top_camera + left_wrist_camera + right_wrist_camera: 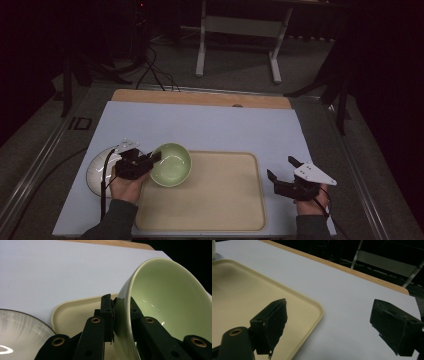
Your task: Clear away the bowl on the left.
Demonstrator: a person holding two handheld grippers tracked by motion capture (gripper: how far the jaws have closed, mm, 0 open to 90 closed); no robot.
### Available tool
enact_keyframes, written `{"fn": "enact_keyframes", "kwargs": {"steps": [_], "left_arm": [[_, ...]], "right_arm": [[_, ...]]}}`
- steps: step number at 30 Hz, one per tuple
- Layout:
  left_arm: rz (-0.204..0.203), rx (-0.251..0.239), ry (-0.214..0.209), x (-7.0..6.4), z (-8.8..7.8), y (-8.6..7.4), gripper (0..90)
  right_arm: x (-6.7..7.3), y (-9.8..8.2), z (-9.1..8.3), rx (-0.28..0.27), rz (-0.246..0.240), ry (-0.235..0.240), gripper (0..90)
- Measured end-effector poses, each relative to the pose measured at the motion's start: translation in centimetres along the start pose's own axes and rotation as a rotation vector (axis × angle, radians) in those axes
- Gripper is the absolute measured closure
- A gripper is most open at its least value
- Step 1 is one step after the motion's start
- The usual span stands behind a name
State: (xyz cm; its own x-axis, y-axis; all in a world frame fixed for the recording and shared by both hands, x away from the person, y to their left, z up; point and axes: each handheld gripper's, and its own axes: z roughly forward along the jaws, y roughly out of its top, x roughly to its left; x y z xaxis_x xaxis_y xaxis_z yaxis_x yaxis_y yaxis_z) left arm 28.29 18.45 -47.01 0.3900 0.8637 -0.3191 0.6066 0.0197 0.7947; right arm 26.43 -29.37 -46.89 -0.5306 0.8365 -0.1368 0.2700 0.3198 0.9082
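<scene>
The left gripper pinches the rim of the pale green bowl, one jaw inside and one outside, holding it tilted over the beige tray's near-left corner. A white plate lies just left of the tray on the white mat. The right gripper has its jaws spread wide, empty, beside the tray's right edge.

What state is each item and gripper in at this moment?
green bowl: tilted, rim pinched by the left gripper, over the tray's left end
left gripper: shut on the bowl's rim
right gripper: open, holding nothing, beside the tray
tray: flat on the table
plate: on the table, left of the tray
</scene>
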Motion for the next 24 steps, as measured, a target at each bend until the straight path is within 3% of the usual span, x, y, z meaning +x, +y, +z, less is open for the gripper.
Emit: {"fn": "enact_keyframes", "kwargs": {"steps": [7,24], "left_arm": [[0.020,0.020,-0.013,-0.7,0.8,-0.2,81.7],[0.024,0.043,-0.050,-1.6,2.1,-0.4,81.6]], "right_arm": [[-0.1,0.0,-0.1,-0.005,0.004,-0.004,13.7],[-0.1,0.0,-0.1,-0.002,0.004,-0.010,13.7]]}}
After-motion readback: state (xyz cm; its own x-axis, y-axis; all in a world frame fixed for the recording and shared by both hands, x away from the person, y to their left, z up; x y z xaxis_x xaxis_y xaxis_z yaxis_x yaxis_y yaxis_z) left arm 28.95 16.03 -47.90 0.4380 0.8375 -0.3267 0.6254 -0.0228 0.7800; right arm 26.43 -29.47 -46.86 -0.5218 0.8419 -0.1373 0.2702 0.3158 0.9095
